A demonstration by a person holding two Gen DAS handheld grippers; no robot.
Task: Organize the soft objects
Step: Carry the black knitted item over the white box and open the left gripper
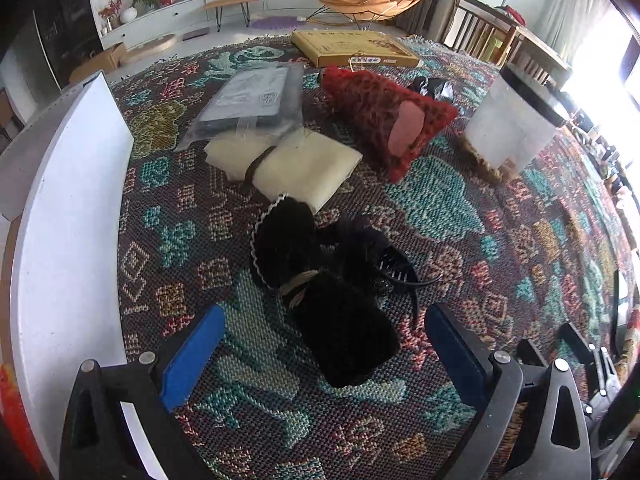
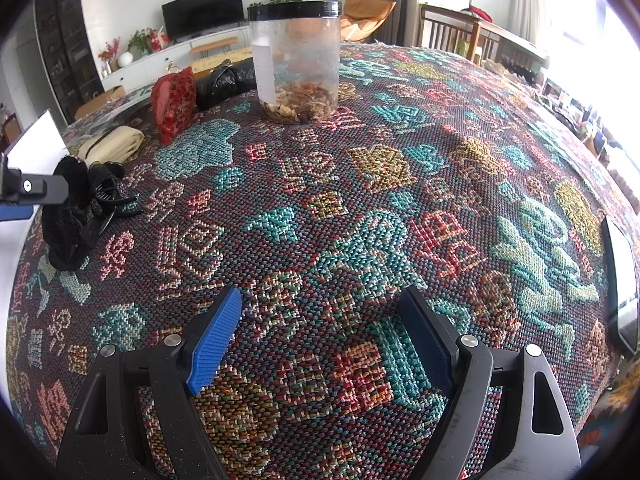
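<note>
A black fuzzy soft bundle [image 1: 340, 332] tied with a tan cord lies on the patterned cloth, between the open blue pads of my left gripper [image 1: 324, 344]; nothing is gripped. A black hair claw [image 1: 396, 268] lies against it. Behind are a cream folded cloth [image 1: 296, 164] and a red knitted pouch [image 1: 384, 116]. In the right wrist view my right gripper [image 2: 320, 336] is open and empty over bare cloth; the black bundle [image 2: 68, 216], cream cloth [image 2: 112, 144] and red pouch [image 2: 172, 100] sit far left.
A white box wall [image 1: 68, 216] stands at the left. A clear jar with a black lid [image 2: 296, 60] stands behind, also in the left view [image 1: 516, 120]. A plastic-wrapped grey pack [image 1: 252, 96] and a yellow flat box [image 1: 352, 48] lie further back. A phone [image 2: 624, 284] lies at the right edge.
</note>
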